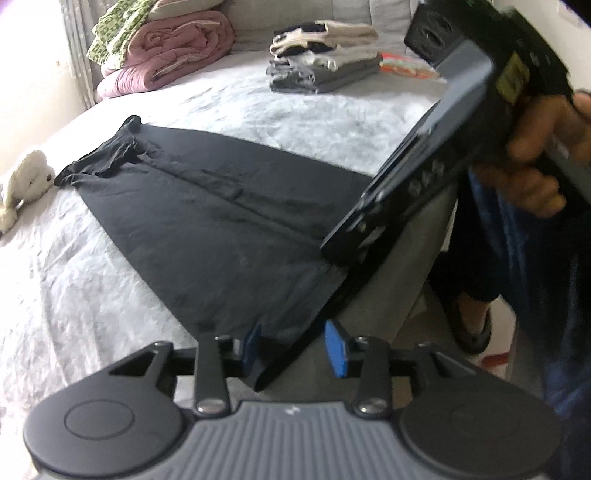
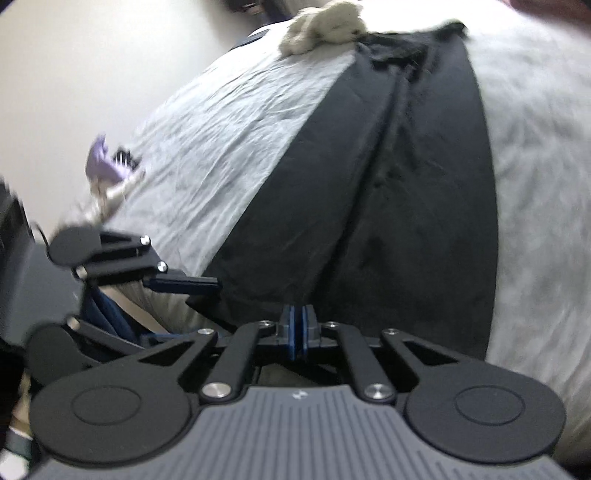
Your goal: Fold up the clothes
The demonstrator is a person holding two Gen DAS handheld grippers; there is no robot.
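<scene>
A black garment (image 1: 207, 206) lies spread flat on a bed with a pale grey cover (image 1: 74, 288), running from the near edge of the mattress away toward the far left, where its bunched, wrinkled end reaches just beside a small white stuffed toy (image 1: 27, 181). A seam or fold runs lengthwise down its middle. The near hem hangs at the edge of the bed. The left gripper (image 1: 295, 350) sits at that near hem with its blue pads (image 1: 336, 350) apart; the cloth's corner edge passes between them, but the pads do not press on it, so the jaws stand open. The right gripper (image 2: 297, 332) is at the same near hem further along, its blue pads brought together; the hem lies right at its tips, yet whether any cloth is pinched there cannot be told from these views. In the left wrist view the right tool's dark body slants down from the upper right to the garment's edge, held by a hand (image 1: 535, 158). Far across the bed stands a stack of folded clothes (image 1: 325, 55), and at the far left a rolled pink quilt (image 1: 166, 51) with a green patterned cloth (image 1: 118, 29) on top.
</scene>
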